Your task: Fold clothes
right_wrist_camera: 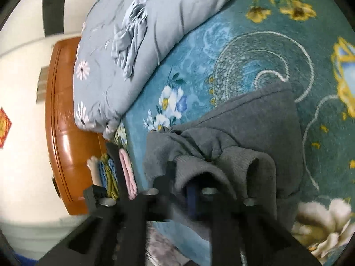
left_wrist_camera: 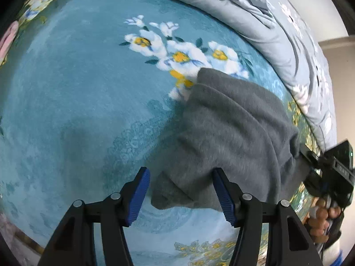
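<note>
Two blue-padded fingers of the left gripper (left_wrist_camera: 181,196) stand spread wide apart just over the near edge of the grey garment (left_wrist_camera: 233,137), with nothing between them; the right-hand finger touches or nearly touches the cloth, and the other hangs over the bare teal blanket (left_wrist_camera: 77,93). From that gripper the grey garment runs away in soft lengthwise folds, its far end lying on a cluster of white and yellow flowers printed on the blanket. On the garment's right side the right gripper (left_wrist_camera: 310,155) meets the cloth at its edge, with the person's hand (left_wrist_camera: 321,212) on the handle below it.

Seen from the right wrist, the right gripper (right_wrist_camera: 195,197) has fleecy grey cloth bunched over and around its fingers, and a blue pad shows pressed into the fabric, so it is pinching the garment (right_wrist_camera: 255,128). Blur keeps the exact finger gap from being clear. Beyond the pinched bunch the garment spreads flat on the blanket (right_wrist_camera: 255,55).

Beyond the garment's far end a pale grey-blue quilt (right_wrist_camera: 124,51) with small white flowers lies heaped along the blanket's edge. Past the quilt stands a glossy brown wooden headboard (right_wrist_camera: 64,133) against a white wall (right_wrist_camera: 20,77).
</note>
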The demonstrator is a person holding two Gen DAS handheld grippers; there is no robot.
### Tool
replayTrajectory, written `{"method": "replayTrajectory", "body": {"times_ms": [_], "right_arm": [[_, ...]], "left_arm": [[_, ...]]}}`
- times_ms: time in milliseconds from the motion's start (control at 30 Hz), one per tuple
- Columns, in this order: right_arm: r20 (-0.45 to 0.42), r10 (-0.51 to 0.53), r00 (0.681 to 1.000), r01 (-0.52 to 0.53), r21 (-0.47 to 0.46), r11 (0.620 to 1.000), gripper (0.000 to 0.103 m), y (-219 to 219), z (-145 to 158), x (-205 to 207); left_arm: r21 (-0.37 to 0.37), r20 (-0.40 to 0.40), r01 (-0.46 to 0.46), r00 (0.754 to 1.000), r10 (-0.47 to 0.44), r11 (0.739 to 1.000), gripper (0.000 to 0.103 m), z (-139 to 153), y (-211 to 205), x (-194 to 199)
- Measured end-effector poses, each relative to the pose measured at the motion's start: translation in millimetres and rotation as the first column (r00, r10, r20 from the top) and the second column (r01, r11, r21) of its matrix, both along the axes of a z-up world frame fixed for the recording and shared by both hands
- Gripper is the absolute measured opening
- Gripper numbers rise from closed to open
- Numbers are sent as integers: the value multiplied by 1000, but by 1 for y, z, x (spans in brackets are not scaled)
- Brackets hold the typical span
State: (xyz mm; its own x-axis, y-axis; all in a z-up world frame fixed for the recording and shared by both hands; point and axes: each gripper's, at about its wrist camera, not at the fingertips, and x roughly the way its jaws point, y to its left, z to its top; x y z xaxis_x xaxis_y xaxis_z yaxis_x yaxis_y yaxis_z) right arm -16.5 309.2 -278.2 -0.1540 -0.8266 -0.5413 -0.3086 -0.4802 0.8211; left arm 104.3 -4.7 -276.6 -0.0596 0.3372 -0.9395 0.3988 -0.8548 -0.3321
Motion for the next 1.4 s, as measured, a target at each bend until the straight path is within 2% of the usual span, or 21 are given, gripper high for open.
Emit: {"method": "replayTrajectory", "body": {"times_ms": [100, 133, 200, 300, 367, 533, 600, 667, 767, 833, 900, 967, 1000, 1167, 1300, 1400], "right_arm": [[-64, -148, 987, 142, -89, 986, 5, 23, 21, 0], [-95, -206, 974, 196, -111, 974, 4, 35, 29, 0], [-116, -262, 958, 252, -94, 963, 4, 50, 34, -2], [-34, -241, 970, 242, 10, 970, 4, 59, 8, -4], [10, -226, 974, 225, 70, 972, 4, 64, -6, -4], [33, -194, 980, 188, 135, 973, 4, 68, -19, -3], [38, -178, 983, 169, 165, 972, 4, 67, -23, -4], [33, -172, 985, 164, 168, 972, 4, 62, -23, -4], [7, -162, 987, 160, 104, 982, 6, 64, -12, -3], [-27, -140, 990, 142, 97, 985, 7, 67, -1, 0], [-50, -98, 994, 103, 131, 986, 11, 69, 6, 7], [-58, -69, 996, 79, 198, 977, 47, 72, 10, 16], [-57, -77, 995, 88, 222, 971, 52, 77, 10, 22], [-26, -135, 990, 138, 182, 974, 52, 97, -3, 48], [-17, -68, 998, 69, 131, 989, 53, 79, -10, 55], [1, -6, 1000, 5, 137, 991, 53, 61, -21, 59]], "left_arm": [[5, 31, 22, 999, -23, 1000, 69, -10, 2, 1], [27, 24, 26, 999, -26, 999, 76, -11, 5, 1], [49, 14, 36, 999, -36, 998, 79, -14, 10, 0], [11, 47, 57, 997, -58, 998, 79, -18, 19, -2], [24, 52, 47, 997, -49, 999, 79, -19, 19, -1], [64, 41, 75, 996, -78, 995, 79, -10, 15, 1], [56, 50, 93, 994, -96, 994, 79, -8, 13, 3], [68, 56, 80, 995, -84, 995, 79, -5, 10, 5], [95, 43, 47, 998, -52, 994, 78, 2, 2, 6], [112, 27, 32, 999, -35, 993, 78, 9, -4, 5], [106, 26, 27, 999, -30, 994, 78, 10, -7, 2], [100, 23, 18, 1000, -20, 995, 78, 12, -11, -4], [98, 21, 11, 1000, -13, 995, 78, 12, -11, -8], [82, 23, 2, 1000, -4, 997, 78, 14, -12, -11], [34, 64, 38, 997, -40, 999, 78, 4, -4, -11], [-13, 120, 68, 991, -66, 998, 78, -8, 1, -9]]}}
